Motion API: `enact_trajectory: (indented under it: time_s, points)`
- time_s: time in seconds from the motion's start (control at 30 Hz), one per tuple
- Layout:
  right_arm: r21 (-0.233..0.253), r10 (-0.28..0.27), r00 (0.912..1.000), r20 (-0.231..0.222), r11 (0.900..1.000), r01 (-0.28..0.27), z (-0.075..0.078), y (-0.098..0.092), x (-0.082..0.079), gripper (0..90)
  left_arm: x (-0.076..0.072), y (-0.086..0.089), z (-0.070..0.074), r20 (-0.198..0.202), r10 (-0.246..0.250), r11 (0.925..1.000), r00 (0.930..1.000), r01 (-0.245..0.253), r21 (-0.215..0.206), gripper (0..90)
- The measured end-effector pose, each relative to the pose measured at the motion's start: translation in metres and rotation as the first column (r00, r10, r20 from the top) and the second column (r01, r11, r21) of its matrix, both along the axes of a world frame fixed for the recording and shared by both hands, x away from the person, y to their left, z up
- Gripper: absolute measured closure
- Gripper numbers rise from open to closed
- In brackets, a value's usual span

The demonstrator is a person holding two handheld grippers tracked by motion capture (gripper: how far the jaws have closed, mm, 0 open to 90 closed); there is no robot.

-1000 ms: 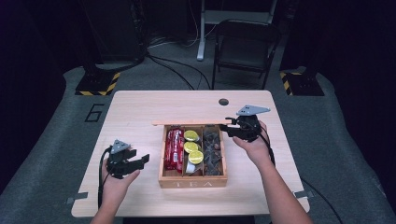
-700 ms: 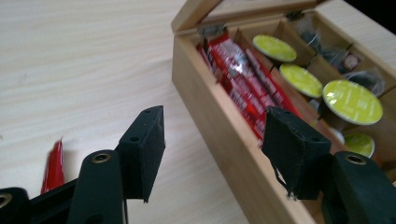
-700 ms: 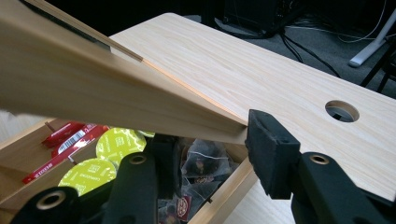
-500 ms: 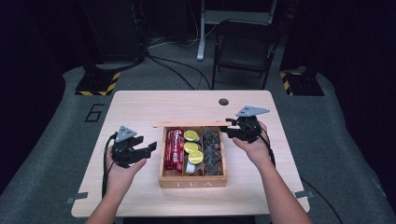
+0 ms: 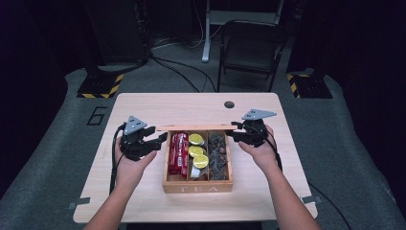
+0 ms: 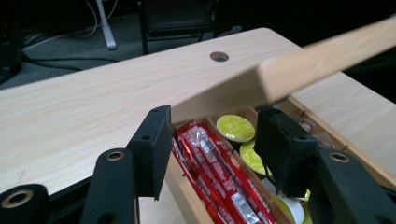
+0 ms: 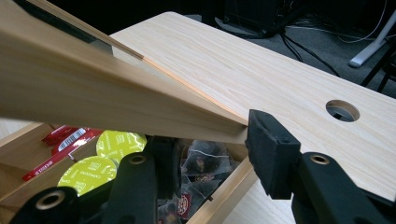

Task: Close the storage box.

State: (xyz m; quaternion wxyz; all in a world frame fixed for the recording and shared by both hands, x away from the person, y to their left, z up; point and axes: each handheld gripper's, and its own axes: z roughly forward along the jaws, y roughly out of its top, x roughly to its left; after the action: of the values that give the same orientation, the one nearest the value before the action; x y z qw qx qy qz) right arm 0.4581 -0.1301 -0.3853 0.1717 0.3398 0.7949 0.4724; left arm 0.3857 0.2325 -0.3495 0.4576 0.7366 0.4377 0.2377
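Lid (image 7: 116,100) raised, right tool (image 7: 210,140) gripping corner; box (image 5: 197,184) rear hidden.

The high view looks down from above; both gripper views sit close (opposite sides), sharing the tea box (image 5: 197,183).

Pale wood table (image 5: 143,110), smooth, matt, fine straight grain. Same light wood for the box (image 5: 197,184) and its raised lid (image 6: 299,70), cut edges plain and unvarnished. Inside, glossy red foil packets (image 6: 219,172), crinkled and catching light. Yellow capsules (image 7: 116,142) with smooth printed foil tops. Clear, shiny plastic wrap on the dark tea bags (image 7: 205,161). Matt black plastic on the left gripper (image 6: 212,154) and right gripper (image 7: 210,154), with dull, slightly rough rubbery pads (image 7: 271,149) and brass-looking metal rivets. Grey matt floor covering (image 5: 57,158), cloth-like.
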Motion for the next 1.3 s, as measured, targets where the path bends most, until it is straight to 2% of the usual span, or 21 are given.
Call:
enact_trajectory:
  time_s: [0.13, 0.2, 0.27, 0.47, 0.77, 0.93, 1.0, 1.17, 1.3]
  points:
    - [-0.005, 0.009, 0.9999, 0.006, 1.0, -0.009, 0.0, -0.001, 0.001, 56.1, 0.003, -0.005, 0.006, 0.012, -0.002, 0.9997, 0.9999, 0.002, 0.024, 49.4]
    - [0.007, -0.001, 1.0, 0.003, 1.0, 0.001, -0.001, 0.0, 0.001, 56.1, 0.003, -0.008, 0.006, 0.02, -0.009, 0.9994, 0.9997, 0.009, 0.033, 53.1]
    - [0.01, -0.002, 1.0, 0.002, 1.0, 0.002, -0.001, 0.0, 0.001, 56.1, 0.004, -0.011, 0.006, 0.033, 0.003, 0.9983, 0.9994, -0.005, 0.059, 55.3]
    - [0.041, -0.017, 0.9999, 0.002, 0.999, 0.017, -0.001, -0.002, 0.001, 56.5, 0.007, -0.011, 0.005, 0.029, 0.026, 0.9993, 0.9993, -0.026, 0.026, 55.3]
    - [0.056, -0.03, 0.9995, -0.008, 0.998, 0.031, 0.0, 0.001, 0.0, 53.0, 0.009, -0.011, 0.006, 0.015, 0.025, 0.9997, 0.9996, -0.025, -0.001, 52.5]
    - [0.059, -0.042, 0.999, 0.013, 0.997, 0.041, 0.007, 0.003, -0.005, 51.3, 0.01, -0.011, 0.007, 0.005, 0.027, 0.9996, 0.9996, -0.027, -0.007, 52.3]
    - [0.057, -0.052, 0.9981, 0.034, 0.997, 0.05, 0.01, 0.005, -0.008, 47.9, 0.011, -0.011, 0.007, 0.004, 0.03, 0.9995, 0.9995, -0.03, -0.01, 52.0]
    - [0.038, -0.058, 0.9979, 0.028, 0.998, 0.057, 0.012, 0.007, -0.012, 42.6, 0.009, -0.014, 0.008, 0.025, 0.041, 0.9989, 0.9989, -0.041, 0.022, 52.1]
    - [0.036, -0.079, 0.9963, 0.035, 0.996, 0.078, 0.012, 0.008, -0.015, 40.1, 0.01, -0.015, 0.008, 0.027, 0.052, 0.9985, 0.9983, -0.053, 0.013, 52.1]
